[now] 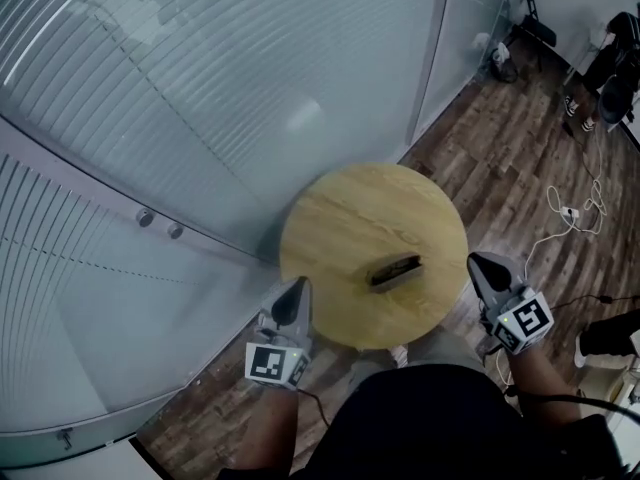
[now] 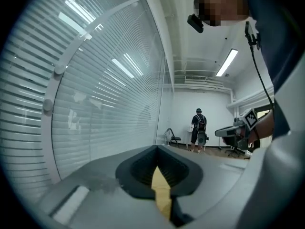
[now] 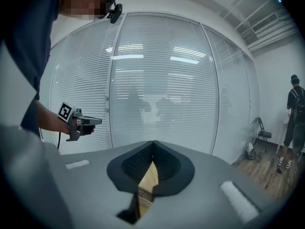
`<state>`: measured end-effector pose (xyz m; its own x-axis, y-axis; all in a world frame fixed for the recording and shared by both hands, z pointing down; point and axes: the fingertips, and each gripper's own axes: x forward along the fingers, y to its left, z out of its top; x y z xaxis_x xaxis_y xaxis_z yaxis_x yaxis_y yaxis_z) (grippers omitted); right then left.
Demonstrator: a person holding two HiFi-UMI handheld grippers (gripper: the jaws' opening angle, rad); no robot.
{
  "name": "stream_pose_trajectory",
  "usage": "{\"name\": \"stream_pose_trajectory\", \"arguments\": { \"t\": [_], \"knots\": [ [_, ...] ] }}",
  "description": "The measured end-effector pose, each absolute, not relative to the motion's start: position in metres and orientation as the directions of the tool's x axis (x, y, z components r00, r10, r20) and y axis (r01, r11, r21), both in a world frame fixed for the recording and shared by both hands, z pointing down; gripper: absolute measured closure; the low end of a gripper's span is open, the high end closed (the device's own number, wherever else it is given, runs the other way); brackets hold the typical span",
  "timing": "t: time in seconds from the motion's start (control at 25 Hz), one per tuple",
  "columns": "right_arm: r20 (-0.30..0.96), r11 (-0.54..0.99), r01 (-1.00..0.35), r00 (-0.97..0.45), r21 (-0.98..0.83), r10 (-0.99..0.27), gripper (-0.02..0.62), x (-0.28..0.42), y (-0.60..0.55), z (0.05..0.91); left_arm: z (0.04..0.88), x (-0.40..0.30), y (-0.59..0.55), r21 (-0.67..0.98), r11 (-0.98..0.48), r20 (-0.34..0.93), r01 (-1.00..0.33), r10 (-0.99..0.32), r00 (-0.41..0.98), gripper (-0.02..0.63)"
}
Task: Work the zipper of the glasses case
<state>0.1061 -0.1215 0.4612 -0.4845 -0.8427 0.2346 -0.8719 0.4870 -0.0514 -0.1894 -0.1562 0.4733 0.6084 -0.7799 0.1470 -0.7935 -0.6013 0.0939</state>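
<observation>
Glass wall: curved, with slatted blinds; it fills the left and top of the head view.
Left forearm: comes up from the bottom edge, left of the person's body.
Left gripper: held just off the lower left rim of the worktop, above the floor. It points away from the person towards the glass wall, close to level, with its marker cube at the rear near the hand.
Left jaws: pressed together with nothing between them. A sliver of the wooden top shows below them in the left gripper view.
Worktop: a small round wooden top between the two grippers, close to the glass wall.
Glasses case: dark and oblong. It lies on the worktop right of centre, towards the person's side, nearer the right gripper and apart from both.
Right gripper: held just off the worktop's right rim, level with the case. It points forward and slightly down, with its marker cube turned up towards the head camera.
Right jaws: closed tight and empty.
Right forearm: reaches in from the lower right.
Floor: dark wood planks, with a white cable looped on it right of the worktop.
</observation>
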Motion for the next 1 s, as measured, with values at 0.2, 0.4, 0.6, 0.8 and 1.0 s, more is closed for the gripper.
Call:
{"name": "stream_pose_trajectory", "arguments": {
  "t": [0.2,0.4,0.6,0.8,1.0],
  "knots": [
    [0.261,0.522,-0.852,-0.498,0.029,-0.827,0.588,0.115,-0.140,0.481,0.502,-0.162,-0.162,0.109,-0.655,0.146,-0.747,-0.733,0.664,0.601],
    [0.292,0.642,-0.760,-0.595,0.101,-0.749,0.588,0.091,-0.161,0.491,0.528,-0.122,-0.155,0.131,-0.759,0.201,-0.638,-0.610,0.767,0.566],
    [0.333,0.725,-0.670,-0.655,0.158,-0.678,0.588,0.088,-0.159,0.515,0.591,-0.070,-0.132,0.110,-0.881,0.291,-0.459,-0.413,0.863,0.495],
    [0.429,0.784,-0.614,-0.685,0.092,-0.588,0.588,0.090,-0.159,0.558,0.617,-0.050,-0.139,0.120,-0.891,0.351,-0.438,-0.375,0.858,0.439],
    [0.521,0.858,-0.508,-0.713,0.077,-0.469,0.466,0.081,-0.157,0.622,0.569,-0.067,-0.174,-0.058,-0.807,0.236,-0.588,-0.583,0.777,0.600]
  ]
}}
